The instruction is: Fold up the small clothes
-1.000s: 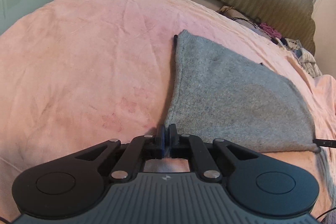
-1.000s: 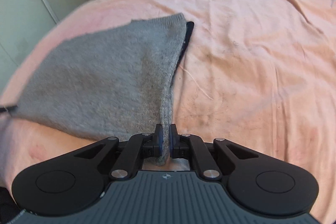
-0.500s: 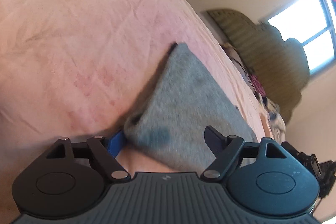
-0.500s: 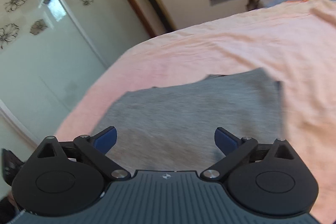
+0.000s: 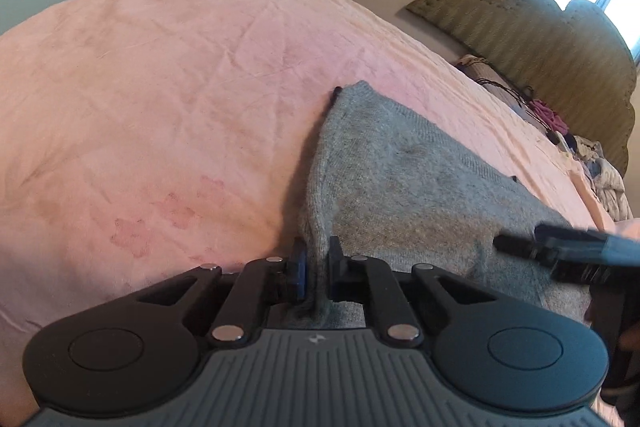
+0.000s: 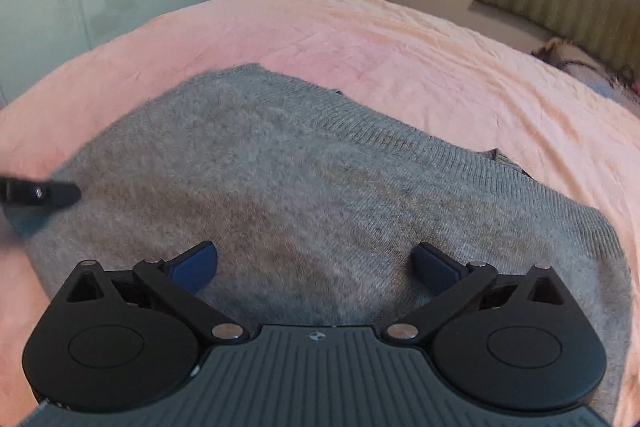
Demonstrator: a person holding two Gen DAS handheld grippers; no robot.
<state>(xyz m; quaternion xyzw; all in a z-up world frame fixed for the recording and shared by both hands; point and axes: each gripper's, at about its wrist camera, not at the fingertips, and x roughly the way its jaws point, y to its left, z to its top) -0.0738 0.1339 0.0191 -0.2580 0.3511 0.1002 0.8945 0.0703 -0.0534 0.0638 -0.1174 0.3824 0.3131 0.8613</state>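
One gripper (image 5: 316, 267) — sweater (image 5: 420, 179) corner pinched

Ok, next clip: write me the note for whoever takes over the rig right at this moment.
Left gripper: shut on the near left edge of the grey knit garment, pinching a raised ridge of fabric.
Right gripper: open, holding nothing, poised over the garment's near part.
The garment lies spread on the pink bedsheet, looking doubled over, with a dark layer peeking out at its far corner.
Done: seemingly one fold.
Left: probably grip the right side too, fold again, smooth it flat.
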